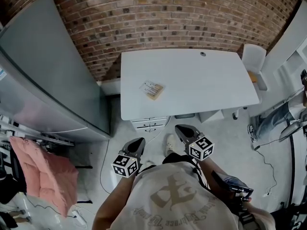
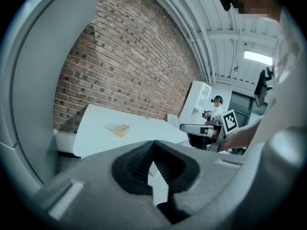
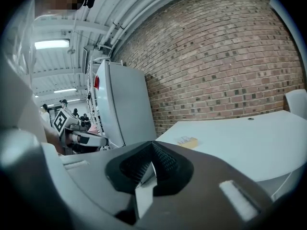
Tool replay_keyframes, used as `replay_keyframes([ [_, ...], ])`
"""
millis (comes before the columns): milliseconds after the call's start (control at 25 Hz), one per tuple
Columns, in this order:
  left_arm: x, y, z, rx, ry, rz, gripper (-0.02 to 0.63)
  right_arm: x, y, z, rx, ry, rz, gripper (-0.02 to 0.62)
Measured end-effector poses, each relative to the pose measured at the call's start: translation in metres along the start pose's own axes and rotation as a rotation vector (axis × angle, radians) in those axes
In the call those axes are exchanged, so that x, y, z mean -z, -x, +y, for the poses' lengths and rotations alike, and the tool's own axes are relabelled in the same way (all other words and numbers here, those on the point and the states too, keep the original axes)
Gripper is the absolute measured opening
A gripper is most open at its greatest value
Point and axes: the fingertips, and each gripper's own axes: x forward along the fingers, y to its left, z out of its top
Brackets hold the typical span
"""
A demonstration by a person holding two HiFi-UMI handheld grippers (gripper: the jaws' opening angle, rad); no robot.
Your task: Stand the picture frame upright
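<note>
1. The picture frame (image 1: 152, 89) lies flat on the white table (image 1: 206, 80), in its left half. It sits back from both the near and the left edge, with bare tabletop on every side.
2. The table's far edge runs along the brick wall (image 1: 158, 13). A tall grey cabinet (image 1: 48, 71) stands beside its left edge, leaving only a narrow strip of floor between. A white chair (image 1: 253, 56) stands at the far right corner.
3. A white drawer unit (image 1: 150, 123) shows under the near edge, left of centre.
4. The left gripper (image 1: 142, 141) and the right gripper (image 1: 178, 127) both hover over the floor, short of the near edge and well apart from the frame.
5. In the left gripper view the jaws are pressed together with nothing between them. The right gripper's jaws are likewise closed and empty.
6. The print on the frame's face is too small to read, and its underside and any stand are hidden.
7. The person's torso covers the floor at the bottom of the head view. Each gripper's own body blocks the lower half of its view, so the table's near edge is cut off there.
</note>
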Motion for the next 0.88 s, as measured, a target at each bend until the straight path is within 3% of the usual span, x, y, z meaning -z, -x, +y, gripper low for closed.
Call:
replay_keyframes([
  [320, -0.005, -0.014, 0.019, -0.05, 0.023, 0.02, 0.003, 0.003, -0.03, -0.021, -0.058, -0.055, 0.024, 0.008],
  [880, -0.049, -0.092, 0.067, -0.113, 0.063, 0.022, 0.003, -0.051, -0.108, -0.104, -0.142, -0.062, 0.021, 0.008],
])
